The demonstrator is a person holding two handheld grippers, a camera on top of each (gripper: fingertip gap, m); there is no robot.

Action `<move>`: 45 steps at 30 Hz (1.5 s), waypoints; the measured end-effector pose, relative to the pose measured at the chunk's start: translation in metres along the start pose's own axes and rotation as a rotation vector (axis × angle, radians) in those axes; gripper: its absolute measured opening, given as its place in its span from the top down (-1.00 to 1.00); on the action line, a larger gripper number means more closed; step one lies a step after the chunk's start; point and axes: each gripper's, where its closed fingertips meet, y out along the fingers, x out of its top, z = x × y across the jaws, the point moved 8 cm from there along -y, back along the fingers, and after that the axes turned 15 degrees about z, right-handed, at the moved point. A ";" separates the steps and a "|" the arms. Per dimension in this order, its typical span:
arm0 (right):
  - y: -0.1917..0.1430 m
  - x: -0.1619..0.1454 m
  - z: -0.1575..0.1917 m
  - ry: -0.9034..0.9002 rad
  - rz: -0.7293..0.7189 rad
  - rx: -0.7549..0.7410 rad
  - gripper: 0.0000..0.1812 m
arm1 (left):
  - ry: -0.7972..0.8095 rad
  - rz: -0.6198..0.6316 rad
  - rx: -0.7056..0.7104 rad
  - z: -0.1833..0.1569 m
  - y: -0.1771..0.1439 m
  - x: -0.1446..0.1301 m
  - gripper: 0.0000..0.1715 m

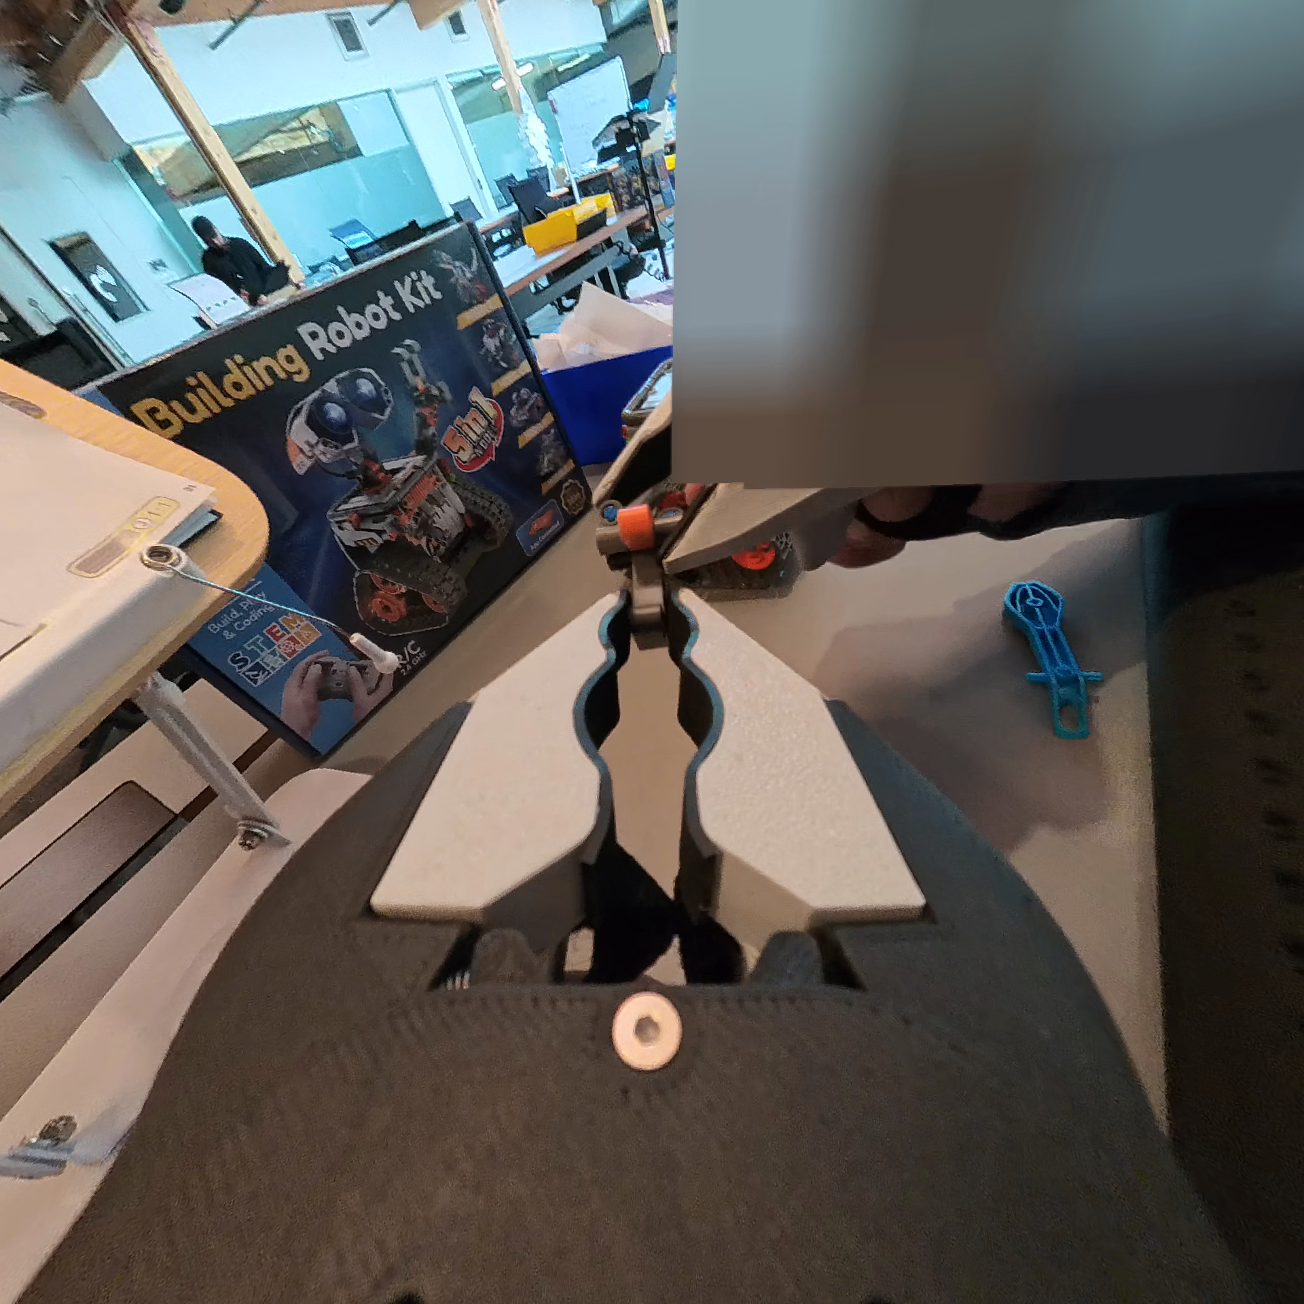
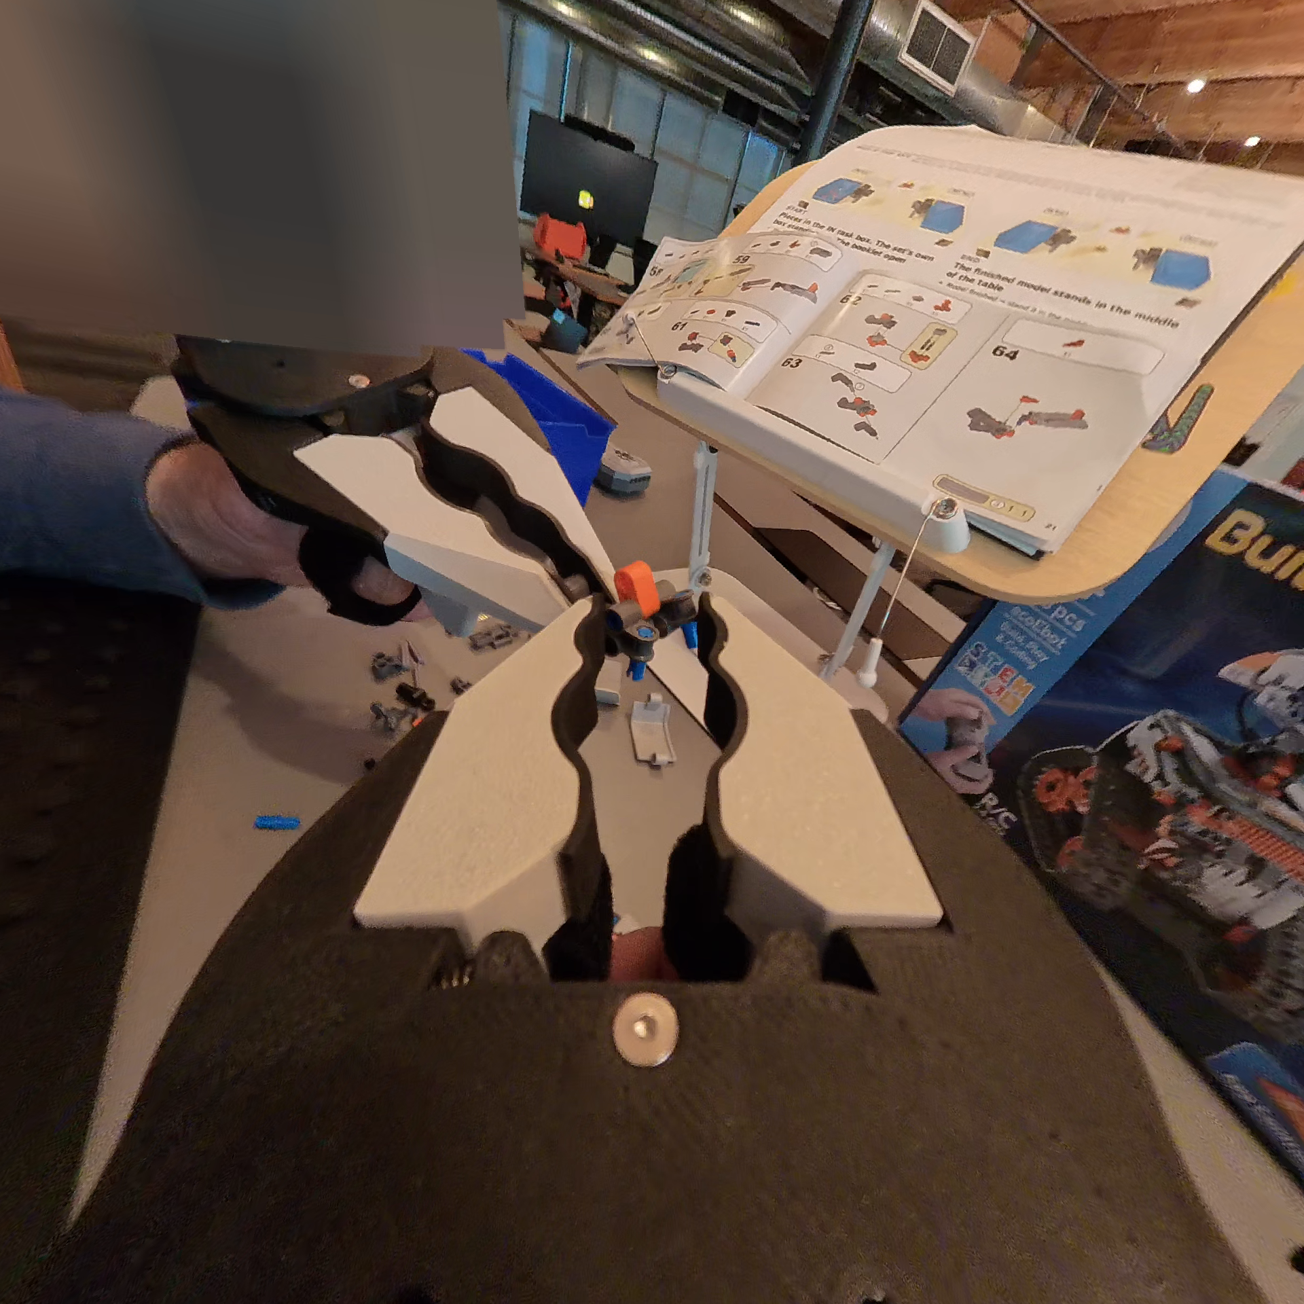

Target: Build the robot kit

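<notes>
The grey table [image 2: 268,713] carries everything, and a boxed robot building kit [image 1: 367,451] stands propped at ten o'clock in the left wrist view, its front facing the worker. A tilted wooden stand [image 2: 1101,557] at one o'clock in the right wrist view holds an open instruction booklet [image 2: 917,353] under a white clip bar, apparently so the pages stay readable with both hands busy. A blue parts bin [image 2: 564,430] sits beyond.

The left gripper [image 1: 648,621] is narrowed almost fully, pinching the lower dark grey link of a small grey-and-orange brick assembly [image 1: 638,557] raised above the table at twelve o'clock. The right gripper [image 2: 653,621] is partly closed around the same assembly from the opposite side; whether its pads press it cannot be told. Two opposed grips would steady so small a piece.

A blue plastic tool [image 1: 1051,656] lies at three o'clock, and loose grey pieces [image 2: 402,677] are scattered at nine o'clock.
</notes>
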 end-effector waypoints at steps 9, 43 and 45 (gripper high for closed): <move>-0.002 -0.005 -0.021 0.316 -0.080 0.128 0.74 | 0.087 -0.004 0.100 0.002 -0.002 0.000 0.63; -0.011 0.006 -0.012 0.167 -0.087 0.040 0.68 | -0.247 -0.149 -0.116 0.028 -0.016 0.000 0.94; -0.011 0.006 -0.012 0.170 -0.086 0.041 0.68 | -0.293 -0.161 -0.150 0.032 -0.017 -0.001 0.94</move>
